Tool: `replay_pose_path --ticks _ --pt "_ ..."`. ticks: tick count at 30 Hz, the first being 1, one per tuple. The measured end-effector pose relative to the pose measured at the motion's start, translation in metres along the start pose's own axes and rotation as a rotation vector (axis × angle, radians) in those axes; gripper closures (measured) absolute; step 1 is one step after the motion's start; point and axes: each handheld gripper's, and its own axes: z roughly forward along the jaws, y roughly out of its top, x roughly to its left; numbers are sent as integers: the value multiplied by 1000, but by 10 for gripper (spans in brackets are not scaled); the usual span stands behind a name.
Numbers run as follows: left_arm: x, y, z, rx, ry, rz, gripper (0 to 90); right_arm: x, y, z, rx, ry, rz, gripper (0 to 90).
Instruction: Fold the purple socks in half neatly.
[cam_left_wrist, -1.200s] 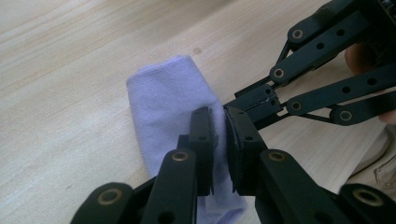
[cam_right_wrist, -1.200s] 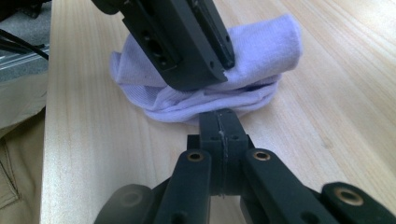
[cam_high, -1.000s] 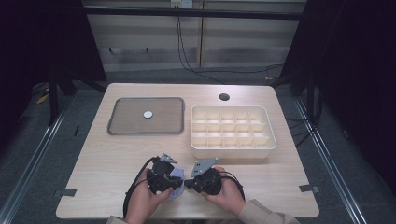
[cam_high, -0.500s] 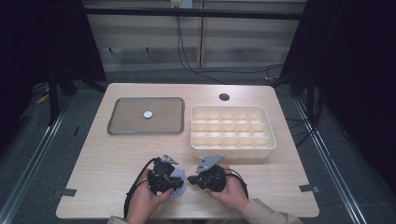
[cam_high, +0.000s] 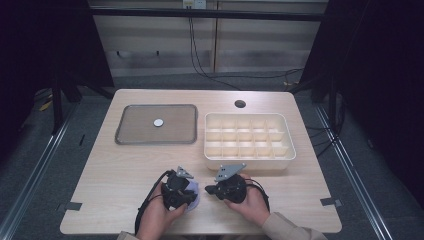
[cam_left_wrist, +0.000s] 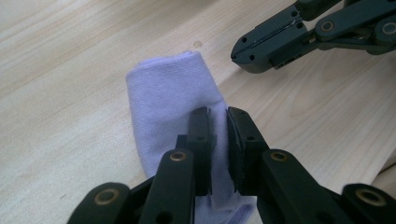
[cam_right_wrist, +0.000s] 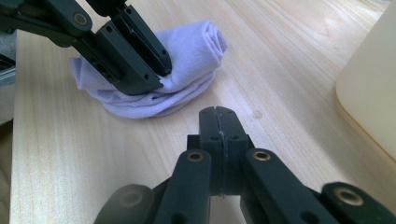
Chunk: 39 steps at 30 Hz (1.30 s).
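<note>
Seen from above, left to right along the near half of a pale wooden table (cam_high: 120, 170): left gripper (cam_high: 186, 196), held in the left hand (cam_high: 159, 216), pinching a folded lavender cloth (cam_high: 193, 192); right gripper (cam_high: 210, 190), held in the right hand (cam_high: 250, 202), just beside it with the tip aimed at the cloth.

In the left gripper view, jaws drawn narrow and clamped on a raised fold of the cloth (cam_left_wrist: 170, 100), long axis running away from the camera, rolled end pointing toward the far edge of the frame. Right gripper (cam_left_wrist: 247, 49) at upper right, close to the cloth, apart from it.

In the right gripper view, cloth (cam_right_wrist: 187, 60) lying as a loose roll on the bare wood, long axis slanting from lower left to upper right, coiled end facing upper right. Left gripper (cam_right_wrist: 159, 63) biting down on its upper layer. Right gripper (cam_right_wrist: 218, 116) pressed fully together, holding nothing, short of the cloth.

Farther back on the table: grey tray (cam_high: 135, 135) with a small white disc (cam_high: 158, 122); to its right, cream compartment box (cam_high: 250, 161).
</note>
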Motion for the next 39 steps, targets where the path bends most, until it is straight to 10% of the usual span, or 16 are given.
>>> replay_pose_path --ticks 19,39 --pt "5 5 -6 8 -110 -61 740 -2 0 1 -2 -3 -9 900" --pt "8 11 -21 -39 -122 -100 682 1 0 3 4 7 -16 900"
